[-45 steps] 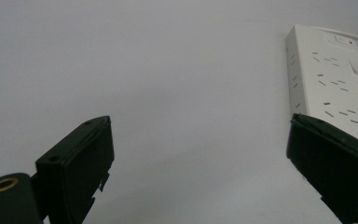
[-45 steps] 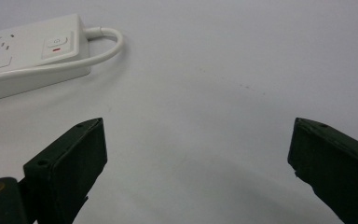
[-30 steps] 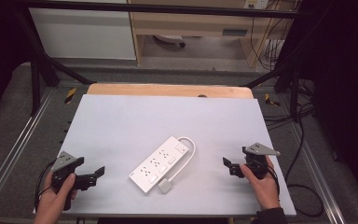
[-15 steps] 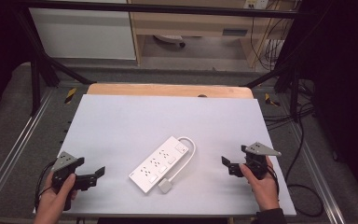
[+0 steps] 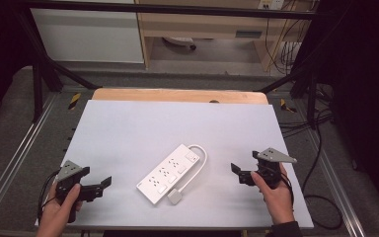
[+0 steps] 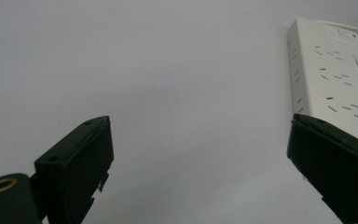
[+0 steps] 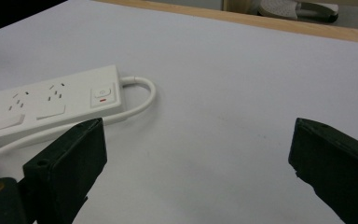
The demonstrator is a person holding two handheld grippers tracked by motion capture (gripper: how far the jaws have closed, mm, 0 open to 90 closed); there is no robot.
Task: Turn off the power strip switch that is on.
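Observation:
A white power strip [image 5: 169, 172] lies slantwise in the middle of the white table, its cable [image 5: 200, 163] looped back along its right side to a plug [image 5: 175, 197] near its front end. My left gripper [image 5: 104, 183] rests open at the table's front left, a short way left of the strip [image 6: 331, 74]. My right gripper [image 5: 238, 172] is open at the front right, pointing toward the strip [image 7: 51, 102] and its switch [image 7: 101, 94]. Nothing sits between either pair of jaws.
The white table [image 5: 128, 128] has a wooden strip [image 5: 177, 95] along its far edge. Metal frame rails [image 5: 15, 158] run down both sides, and loose cables [image 5: 316, 148] lie on the floor to the right. A cabinet [image 5: 86, 34] stands beyond the table.

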